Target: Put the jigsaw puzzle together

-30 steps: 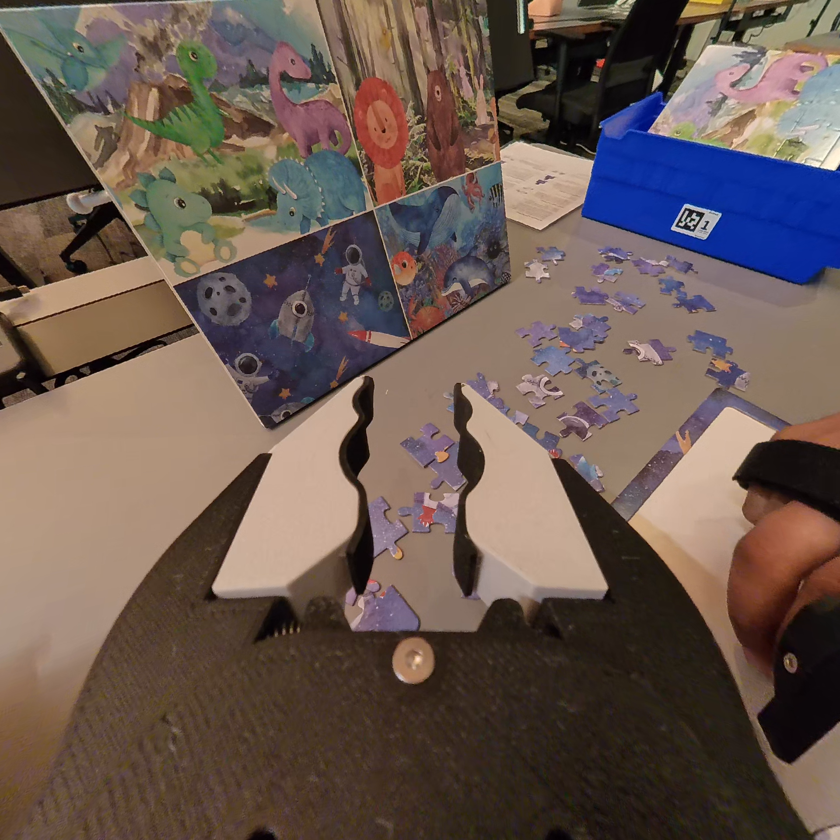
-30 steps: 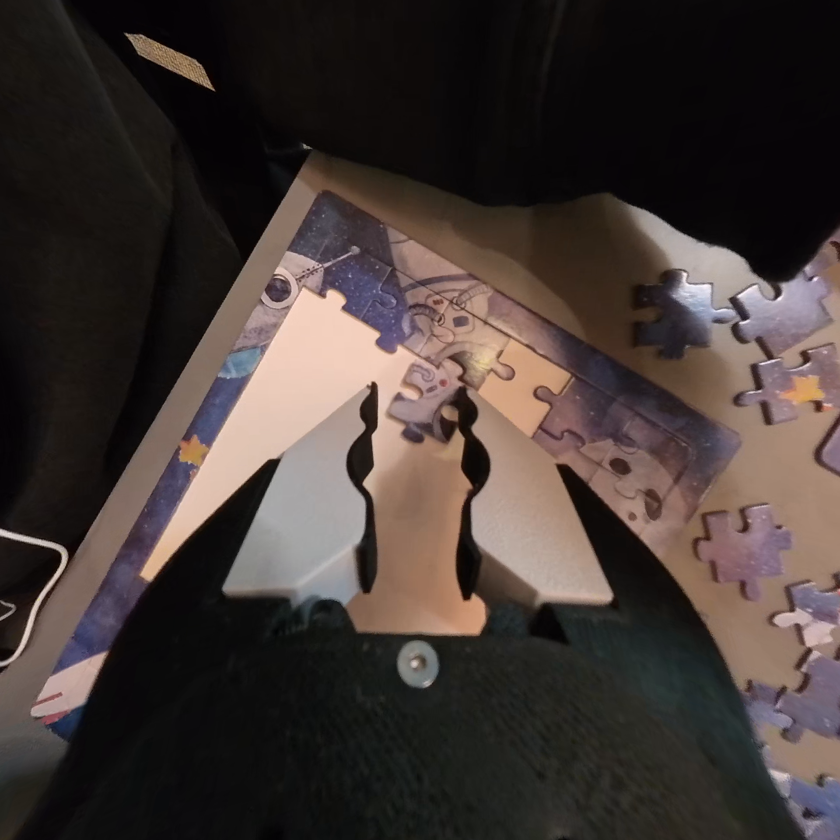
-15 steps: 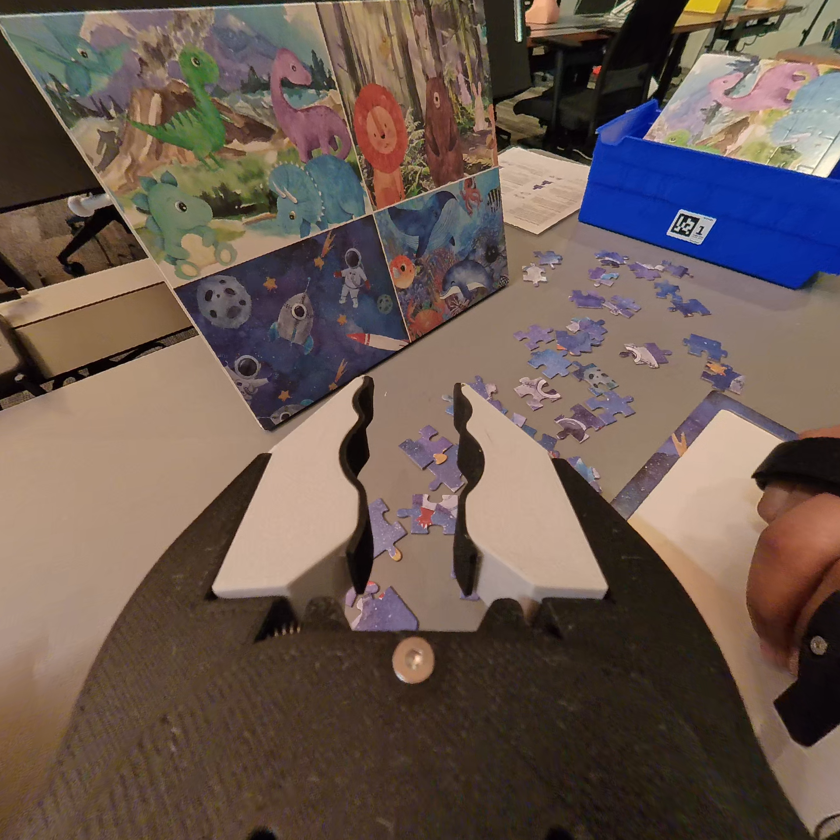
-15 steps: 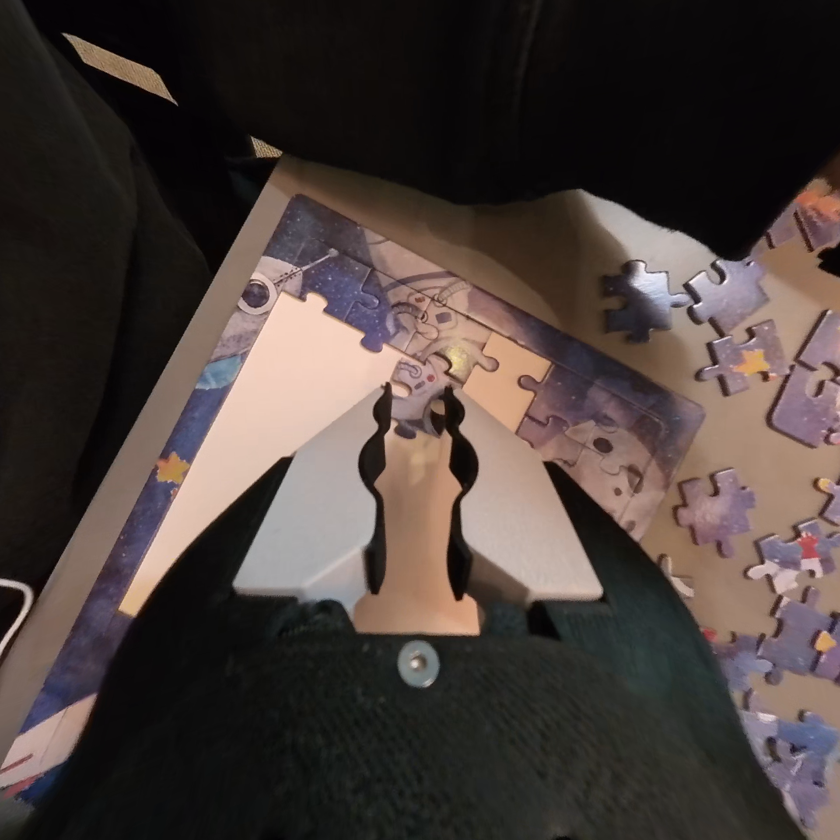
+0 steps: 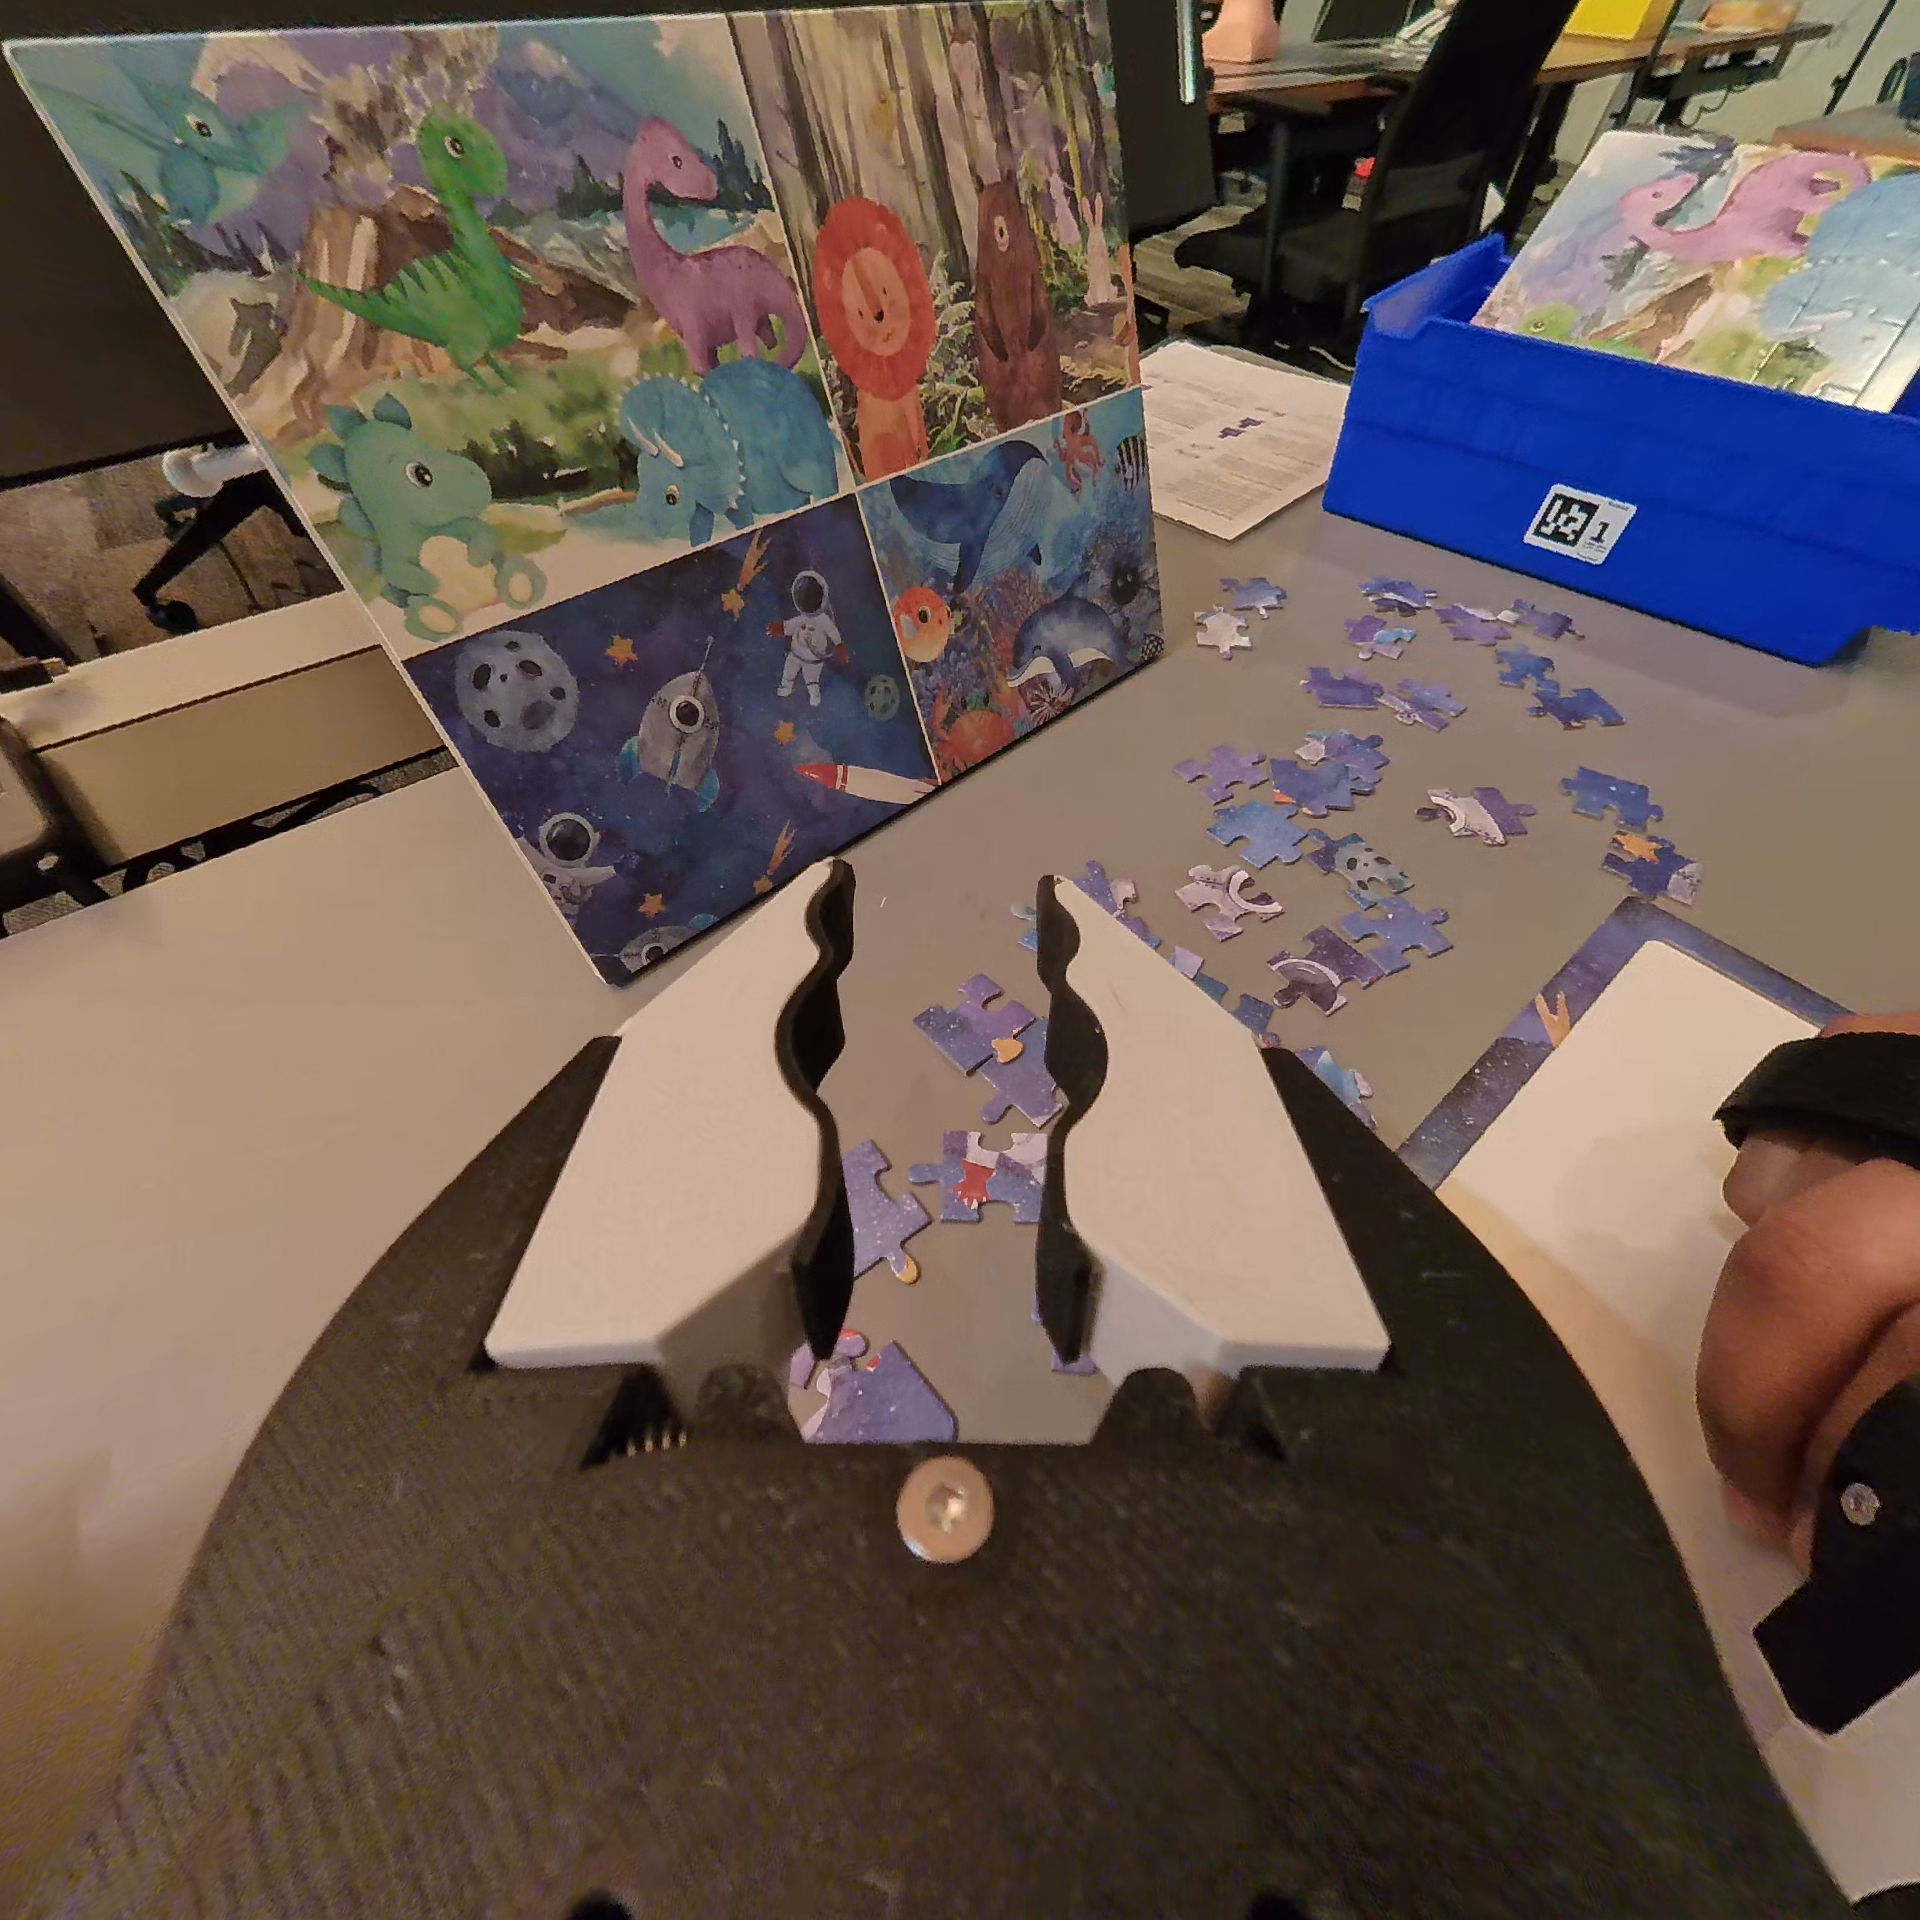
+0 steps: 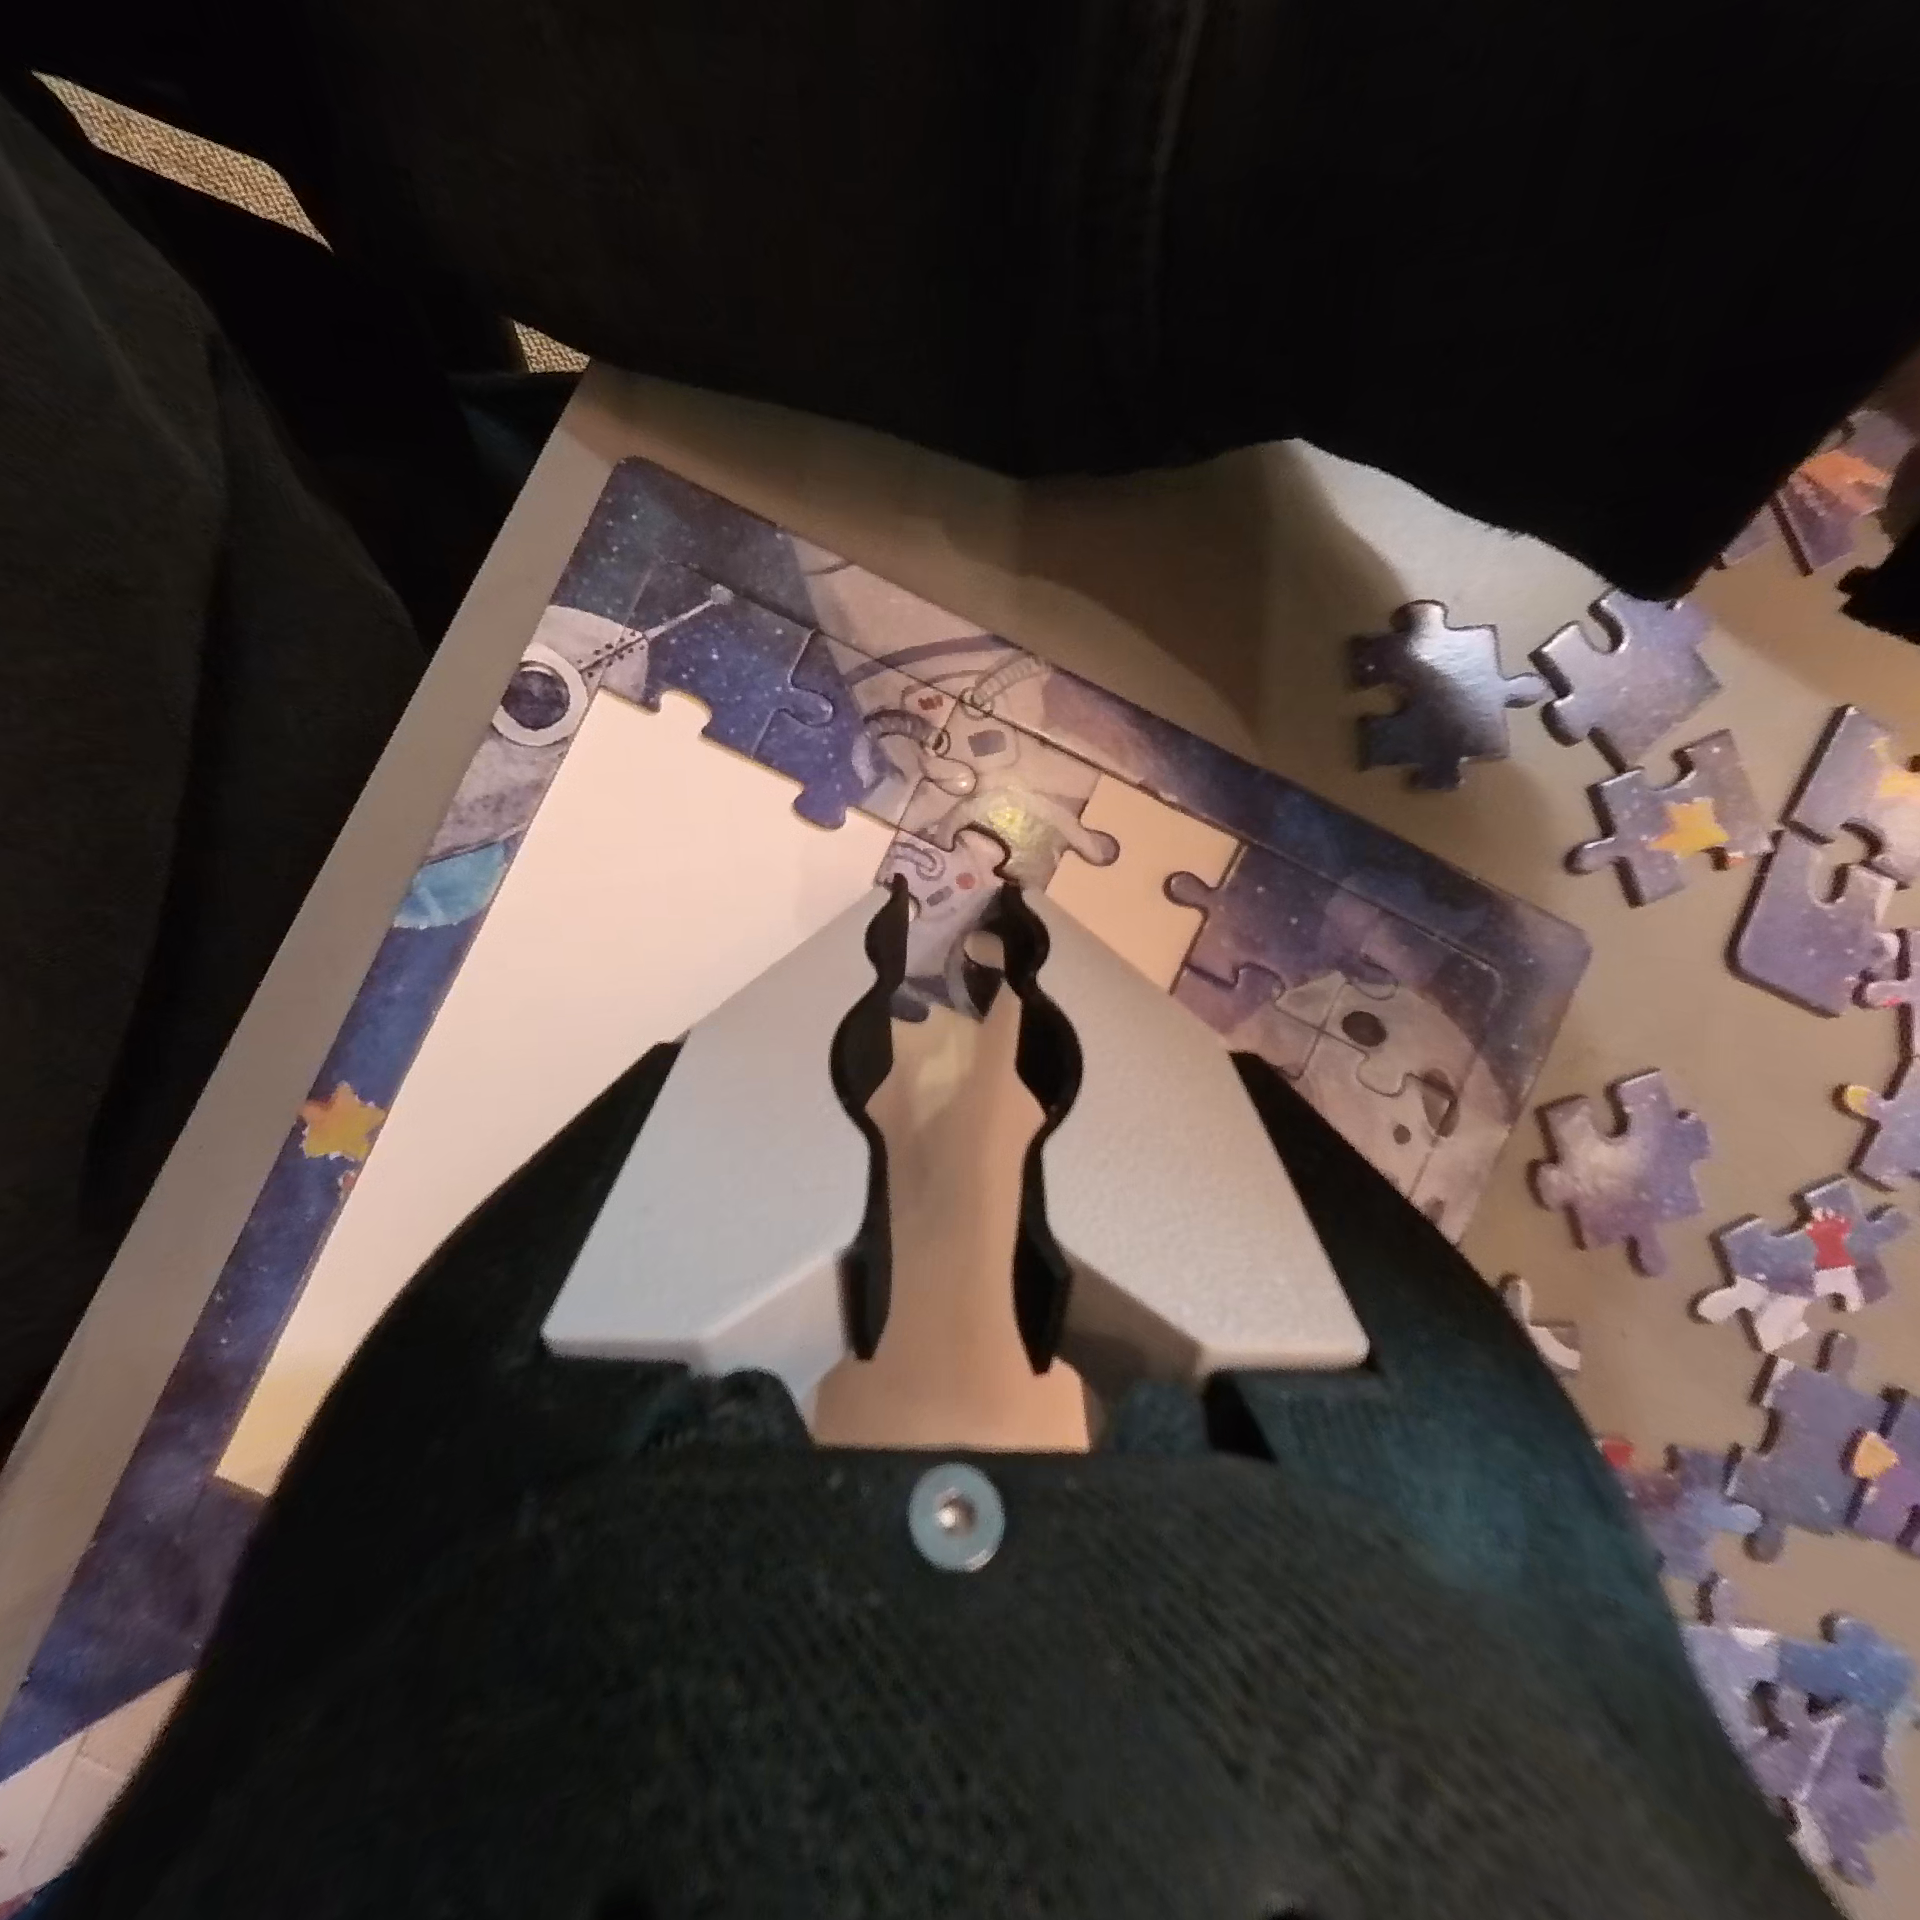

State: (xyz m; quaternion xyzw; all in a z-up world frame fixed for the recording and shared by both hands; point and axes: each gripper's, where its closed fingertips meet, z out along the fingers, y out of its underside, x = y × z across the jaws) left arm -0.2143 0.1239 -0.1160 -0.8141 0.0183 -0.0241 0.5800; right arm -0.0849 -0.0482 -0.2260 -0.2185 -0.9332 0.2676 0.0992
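A pale astronaut puzzle piece [image 6: 940,883] is being pinched between the narrowed fingers [image 6: 883,935] of the right gripper [image 6: 951,899] inside the puzzle frame [image 6: 1351,894], against joined pieces, while the left gripper [image 5: 940,894] is being held open and empty beside that frame over loose pieces [image 5: 997,1049].

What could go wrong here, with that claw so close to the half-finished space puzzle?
The right gripper has its fingertips either side of an astronaut piece at the joined row; a sideways nudge might pop those neighbours loose. The puzzle tray lies near the table edge and might slide.
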